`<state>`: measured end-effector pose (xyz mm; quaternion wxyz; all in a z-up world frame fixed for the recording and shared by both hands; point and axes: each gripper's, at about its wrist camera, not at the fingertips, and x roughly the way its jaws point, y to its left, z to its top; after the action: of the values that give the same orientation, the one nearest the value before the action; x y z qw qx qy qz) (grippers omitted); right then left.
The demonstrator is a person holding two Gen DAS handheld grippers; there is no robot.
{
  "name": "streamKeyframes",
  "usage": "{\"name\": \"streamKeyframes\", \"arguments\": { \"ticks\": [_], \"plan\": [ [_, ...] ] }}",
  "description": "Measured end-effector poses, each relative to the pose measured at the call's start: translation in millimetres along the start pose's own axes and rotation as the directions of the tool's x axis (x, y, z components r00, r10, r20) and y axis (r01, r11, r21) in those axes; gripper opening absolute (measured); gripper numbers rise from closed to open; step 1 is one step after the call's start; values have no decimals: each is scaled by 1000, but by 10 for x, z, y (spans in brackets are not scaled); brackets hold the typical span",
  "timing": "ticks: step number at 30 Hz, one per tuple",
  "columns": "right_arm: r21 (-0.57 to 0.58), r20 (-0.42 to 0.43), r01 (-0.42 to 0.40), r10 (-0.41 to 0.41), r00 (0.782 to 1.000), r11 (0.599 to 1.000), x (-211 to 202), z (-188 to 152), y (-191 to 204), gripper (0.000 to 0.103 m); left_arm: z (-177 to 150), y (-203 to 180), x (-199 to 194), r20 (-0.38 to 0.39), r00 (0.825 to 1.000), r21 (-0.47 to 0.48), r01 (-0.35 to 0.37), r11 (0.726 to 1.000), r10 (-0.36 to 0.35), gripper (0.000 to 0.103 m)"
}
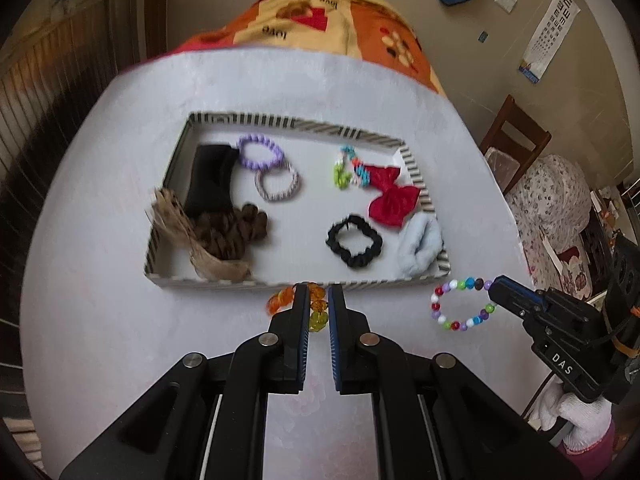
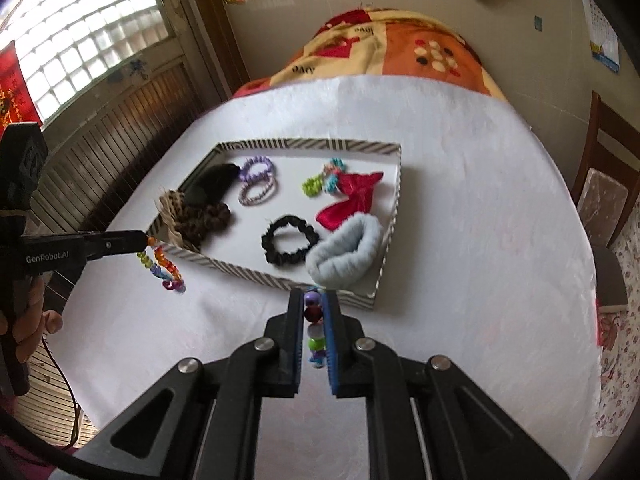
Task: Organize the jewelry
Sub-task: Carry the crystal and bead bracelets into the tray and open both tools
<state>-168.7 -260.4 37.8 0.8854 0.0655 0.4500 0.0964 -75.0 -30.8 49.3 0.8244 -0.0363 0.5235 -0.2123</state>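
Both grippers are holding a bracelet above the white-covered bench [image 1: 120, 340]. The left gripper [image 1: 319, 300] is clamped on an orange and yellow faceted bead bracelet [image 1: 316, 320]; from the right wrist view the strand dangles off its tip, just in front of the near left corner of the tray. The right gripper [image 2: 314, 304] is clamped on a multicoloured round-bead bracelet [image 2: 316, 344], which the left wrist view shows as an open loop hanging from its fingertips, to the right of the tray's near corner.

The shallow striped cardboard tray [image 1: 296, 123] already has stuff in it:
- a purple twisted hair tie [image 1: 260, 151] overlapping a grey-and-white one [image 1: 277, 184]
- a black fabric piece [image 1: 210, 178], with a brown leopard-print scrunchie [image 1: 232, 232] below it
- a red satin bow [image 1: 390, 196] next to a small bright bead piece [image 1: 348, 168]
- a black scrunchie [image 1: 354, 240] and a fluffy pale blue one [image 1: 420, 248]

Readable writing: "DAS" on the right gripper's body, "GenRobot.AI" on the left one, and "love" on the orange patterned blanket [image 1: 340, 16] behind the bench. An eye chart [image 1: 552, 28] hangs on the wall.
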Motion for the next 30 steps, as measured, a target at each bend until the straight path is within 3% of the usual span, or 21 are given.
{"name": "streamKeyframes", "arguments": {
  "ticks": [14,30],
  "plan": [
    [-37,37,8,-6,999,999,-78,295,137,10,337,-86,-136,72,997,24,-12,1000,10,0],
    [-49,25,20,-19,1000,999,95,512,119,10,521,-146,196,30,999,34,-27,999,26,0]
  ]
}}
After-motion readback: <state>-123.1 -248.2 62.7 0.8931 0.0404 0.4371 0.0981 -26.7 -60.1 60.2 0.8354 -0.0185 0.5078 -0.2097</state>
